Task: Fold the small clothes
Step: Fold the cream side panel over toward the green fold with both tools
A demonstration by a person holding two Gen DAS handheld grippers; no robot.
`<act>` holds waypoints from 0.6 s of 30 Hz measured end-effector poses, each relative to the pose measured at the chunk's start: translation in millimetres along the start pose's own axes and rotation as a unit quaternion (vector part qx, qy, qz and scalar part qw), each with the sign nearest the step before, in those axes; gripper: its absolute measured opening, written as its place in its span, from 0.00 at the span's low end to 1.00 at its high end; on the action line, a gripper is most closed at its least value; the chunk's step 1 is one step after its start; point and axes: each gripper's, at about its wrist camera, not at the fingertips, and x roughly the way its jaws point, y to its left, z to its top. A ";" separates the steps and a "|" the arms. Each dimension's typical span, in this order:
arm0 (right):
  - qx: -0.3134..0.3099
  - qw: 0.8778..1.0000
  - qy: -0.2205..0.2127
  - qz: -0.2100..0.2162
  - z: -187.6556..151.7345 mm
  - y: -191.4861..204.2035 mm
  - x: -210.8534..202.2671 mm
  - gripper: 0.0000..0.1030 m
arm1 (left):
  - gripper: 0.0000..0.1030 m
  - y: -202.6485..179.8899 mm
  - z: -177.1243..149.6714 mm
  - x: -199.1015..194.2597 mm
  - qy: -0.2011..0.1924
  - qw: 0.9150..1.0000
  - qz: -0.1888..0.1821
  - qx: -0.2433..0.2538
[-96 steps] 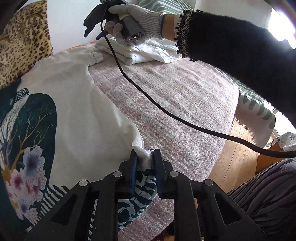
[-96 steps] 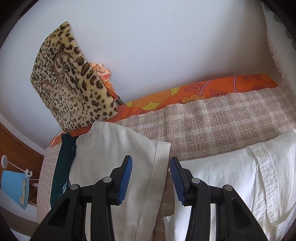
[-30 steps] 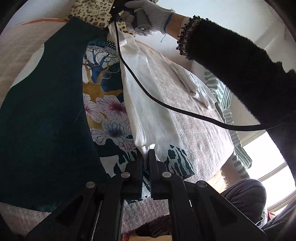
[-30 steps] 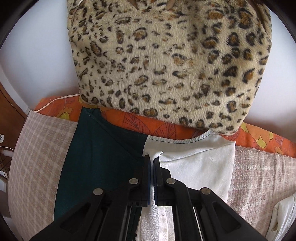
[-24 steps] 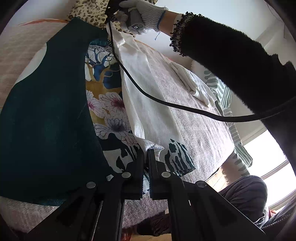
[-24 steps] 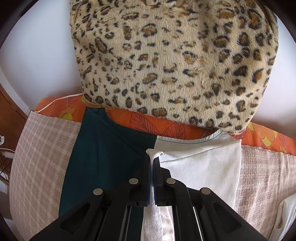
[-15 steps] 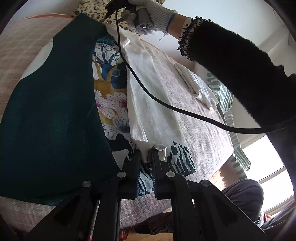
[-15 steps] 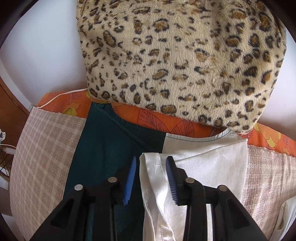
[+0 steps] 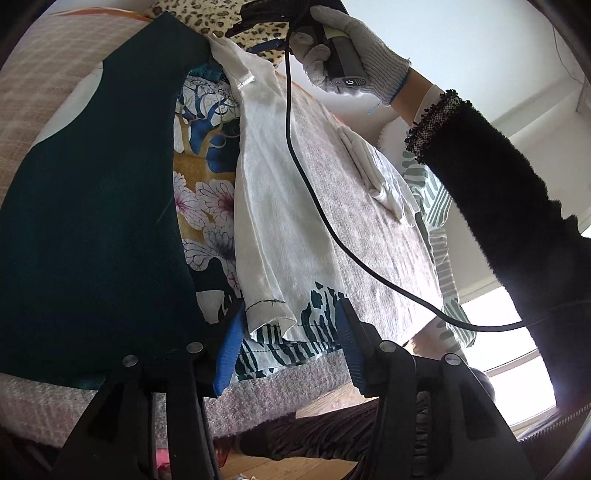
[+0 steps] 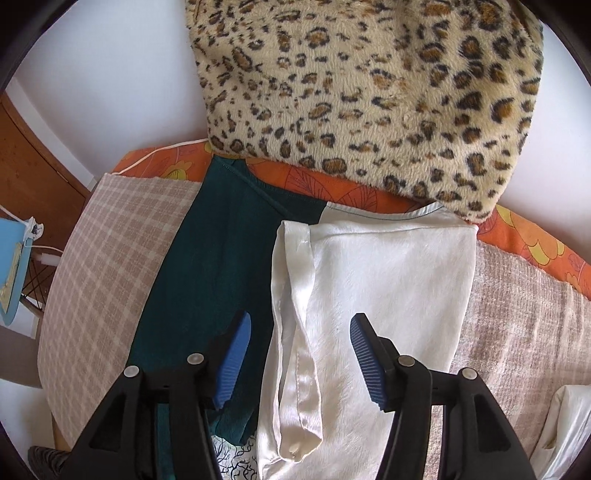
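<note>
A dark green garment with a flower print (image 9: 92,221) lies spread on the bed. Its white side panel (image 9: 269,206) is folded over onto the print. My left gripper (image 9: 290,347) is open just behind the white panel's hem corner, with nothing between the pads. My right gripper (image 10: 299,354) is open above the white panel's (image 10: 388,280) loose strap end (image 10: 299,402), near the garment's top edge. In the left wrist view the gloved hand holds the right gripper (image 9: 266,18) at the far end.
A leopard-print cushion (image 10: 369,81) leans on the wall behind the garment. A folded white shirt (image 9: 376,173) lies further along the pink woven blanket (image 9: 384,243). An orange flowered sheet (image 10: 528,243) edges the bed. A black cable (image 9: 314,199) hangs across the garment.
Both grippers were shut on the white panel's edge, carried it over onto the print, then opened and released it. The panel now lies flat, folded over.
</note>
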 end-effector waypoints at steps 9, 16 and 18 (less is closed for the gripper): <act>-0.031 0.997 0.050 -0.048 -20.8 18.7 32.6 0.44 | 0.47 -4.9 -1.8 8.1 0.015 1.000 0.022 0.008; -0.018 0.999 0.028 -0.028 -21.5 15.0 13.6 0.24 | 0.45 -8.9 0.6 8.8 0.010 0.998 0.050 0.020; -0.017 0.999 0.026 -0.033 -21.0 12.4 10.8 0.24 | 0.44 -8.5 2.7 11.3 0.008 0.998 0.052 0.016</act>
